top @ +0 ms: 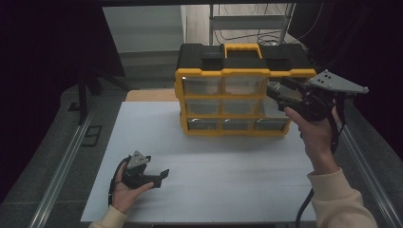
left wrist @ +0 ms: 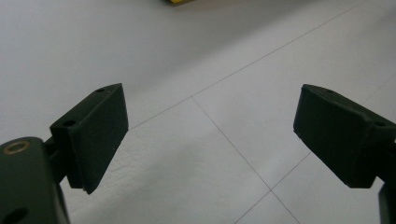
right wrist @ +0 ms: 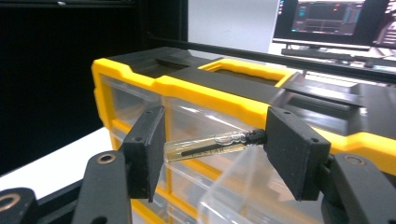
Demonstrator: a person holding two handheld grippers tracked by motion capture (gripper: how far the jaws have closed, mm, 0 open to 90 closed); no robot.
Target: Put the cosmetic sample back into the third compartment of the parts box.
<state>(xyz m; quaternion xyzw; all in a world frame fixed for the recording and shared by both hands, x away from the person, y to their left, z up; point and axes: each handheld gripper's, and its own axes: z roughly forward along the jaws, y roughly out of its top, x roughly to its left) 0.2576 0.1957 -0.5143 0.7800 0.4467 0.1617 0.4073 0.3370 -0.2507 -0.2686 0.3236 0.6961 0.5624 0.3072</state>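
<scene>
Fingers of the left gripper (left wrist: pixel 210 140) stand wide apart over bare table; those of the right gripper (right wrist: pixel 215 149) pinch a small clear glass vial with a black cap (right wrist: pixel 210 144).

At the left, the spread black pads (left wrist: pixel 100 135) hold nothing and rest low on the white gridded tabletop (top: pixel 214 175), seemingly waiting. To the right, the vial is clamped end to end, lying level so the pads bear on base and cap, just in front of the yellow-and-black organiser box with clear plastic drawers (top: pixel 228 95), likely bound for or drawn from a right-hand drawer. No readable brand or label.
</scene>
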